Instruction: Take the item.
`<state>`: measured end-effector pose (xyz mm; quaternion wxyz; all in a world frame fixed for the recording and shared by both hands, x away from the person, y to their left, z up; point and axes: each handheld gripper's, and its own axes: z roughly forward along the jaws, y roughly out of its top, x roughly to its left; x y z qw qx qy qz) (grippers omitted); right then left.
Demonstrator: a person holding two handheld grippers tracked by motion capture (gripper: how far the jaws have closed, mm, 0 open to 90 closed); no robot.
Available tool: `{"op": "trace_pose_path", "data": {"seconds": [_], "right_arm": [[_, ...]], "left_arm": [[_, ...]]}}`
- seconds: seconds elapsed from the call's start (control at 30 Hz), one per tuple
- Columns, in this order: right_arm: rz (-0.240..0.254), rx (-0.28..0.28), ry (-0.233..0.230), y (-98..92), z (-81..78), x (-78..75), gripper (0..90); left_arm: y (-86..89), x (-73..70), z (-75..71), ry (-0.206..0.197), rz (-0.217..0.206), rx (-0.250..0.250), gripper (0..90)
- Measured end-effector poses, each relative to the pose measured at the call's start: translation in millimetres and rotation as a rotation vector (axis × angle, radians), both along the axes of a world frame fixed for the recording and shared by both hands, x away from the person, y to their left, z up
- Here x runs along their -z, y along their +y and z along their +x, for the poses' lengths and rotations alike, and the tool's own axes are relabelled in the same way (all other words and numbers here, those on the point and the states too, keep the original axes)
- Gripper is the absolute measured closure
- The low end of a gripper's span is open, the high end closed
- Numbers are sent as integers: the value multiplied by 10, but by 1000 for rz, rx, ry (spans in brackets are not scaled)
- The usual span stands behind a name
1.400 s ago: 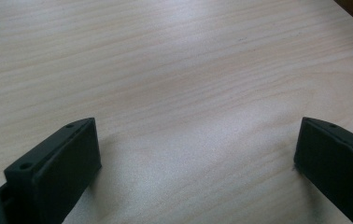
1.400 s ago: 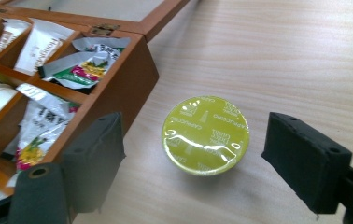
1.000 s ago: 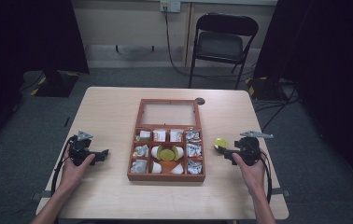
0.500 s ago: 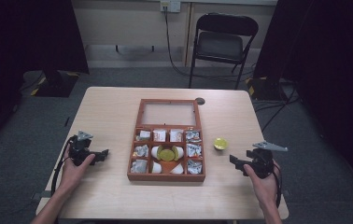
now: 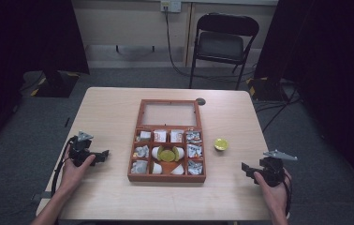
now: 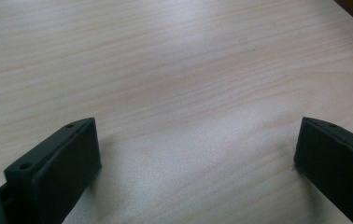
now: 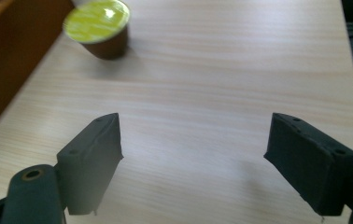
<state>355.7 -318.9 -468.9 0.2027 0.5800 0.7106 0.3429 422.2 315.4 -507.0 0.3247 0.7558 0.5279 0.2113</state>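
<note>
A brown wooden box [image 5: 169, 177] with a glass-lidded upper part lies in the middle of the table, its compartments holding foil packets, white pods and a yellow-green capsule [image 5: 167, 153]. A second yellow-lidded capsule [image 5: 220, 144] [image 7: 98, 28] stands on the table just right of the box. My right gripper [image 5: 246, 169] [image 7: 193, 161] is open near the table's front right, well short of that capsule. Left of the box, my left gripper [image 5: 101, 155] [image 6: 195, 158] is open over bare wood, with nothing between its jaws.
The light wooden table [image 5: 109, 117] has free surface on both sides of the box. A small dark round disc [image 5: 200, 101] lies near the back edge. A folding chair [image 5: 222, 44] stands behind the table. The box's side [image 7: 11, 56] borders the right gripper view.
My right gripper let go of the yellow-lidded capsule beside the box and drew back toward the front right corner. The left gripper has stayed in place.
</note>
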Motion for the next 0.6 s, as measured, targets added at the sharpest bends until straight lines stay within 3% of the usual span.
{"op": "trace_pose_path", "data": {"seconds": [0.17,0.33,0.43,0.6], "right_arm": [[-34,22,30,-63,-8,96,172],[-107,23,64,-22,15,201,154],[-140,45,50,7,8,226,138],[-121,90,-24,26,-52,298,121]], "left_arm": [[0,0,0,0,0,0,0],[1,-4,9,6,2,5,0],[-6,1,22,-1,0,1,0],[-11,-1,36,1,2,2,0]]}}
